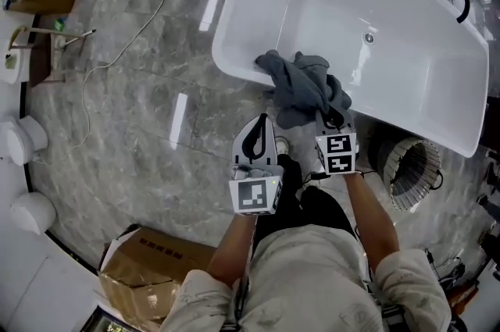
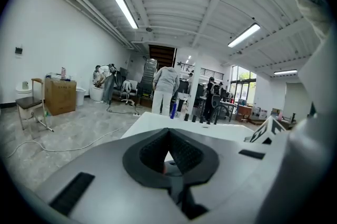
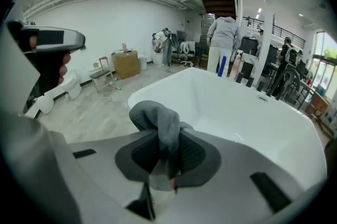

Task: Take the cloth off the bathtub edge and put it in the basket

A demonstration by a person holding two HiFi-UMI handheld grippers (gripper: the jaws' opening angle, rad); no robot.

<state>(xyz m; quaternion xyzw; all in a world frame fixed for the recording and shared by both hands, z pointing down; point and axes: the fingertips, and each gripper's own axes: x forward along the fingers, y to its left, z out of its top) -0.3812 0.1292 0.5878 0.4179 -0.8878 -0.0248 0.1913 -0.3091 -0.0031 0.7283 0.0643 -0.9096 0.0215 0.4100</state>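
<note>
Right gripper [image 3: 168,149] pinches the grey cloth [image 3: 158,115] at the bathtub edge [image 1: 234,69]: grasp step; next, seemingly, a clear lift toward the basket [image 1: 410,170].

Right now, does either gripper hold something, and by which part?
The right gripper holds the grey cloth, jaws closed on a bunched fold. The left gripper holds nothing.
</note>
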